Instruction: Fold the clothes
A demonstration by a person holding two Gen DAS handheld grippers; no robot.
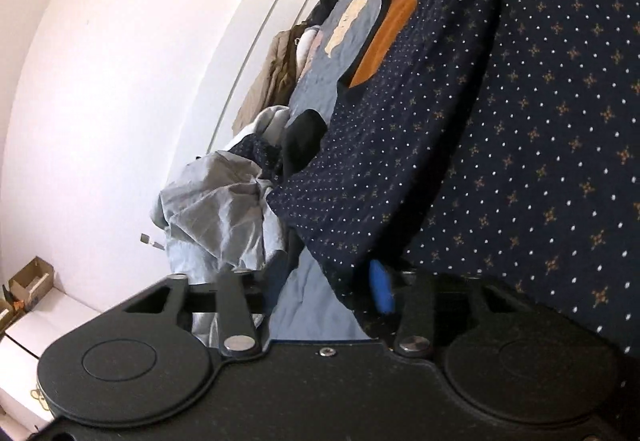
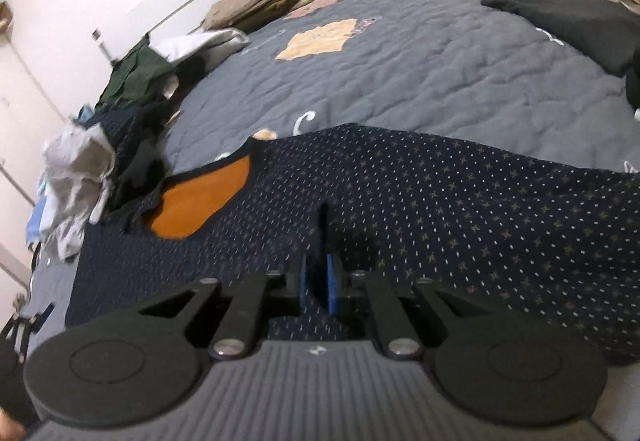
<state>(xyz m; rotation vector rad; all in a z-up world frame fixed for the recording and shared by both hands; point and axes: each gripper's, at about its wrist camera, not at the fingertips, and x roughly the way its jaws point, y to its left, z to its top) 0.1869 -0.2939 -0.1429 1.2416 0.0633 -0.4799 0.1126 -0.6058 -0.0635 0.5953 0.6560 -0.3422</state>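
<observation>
Navy dotted shirt (image 2: 400,201) with an orange patch inside the neck (image 2: 200,201) is spread across the grey quilt (image 2: 400,61) on the bed, neck end toward the messy clothes pile (image 2: 80,169) by the wall. Right claw (image 2: 316,281) sits low on the shirt with its blue pads (image 2: 331,281) pinched almost together on a raised fold of the fabric. Left claw (image 1: 328,289) is tilted way over; one blue pad (image 1: 382,287) shows pressed against the shirt's edge (image 1: 340,241), but the other side is hidden, so I can't tell if it's actually gripping. A black top (image 2: 560,21) lies further up the quilt.
</observation>
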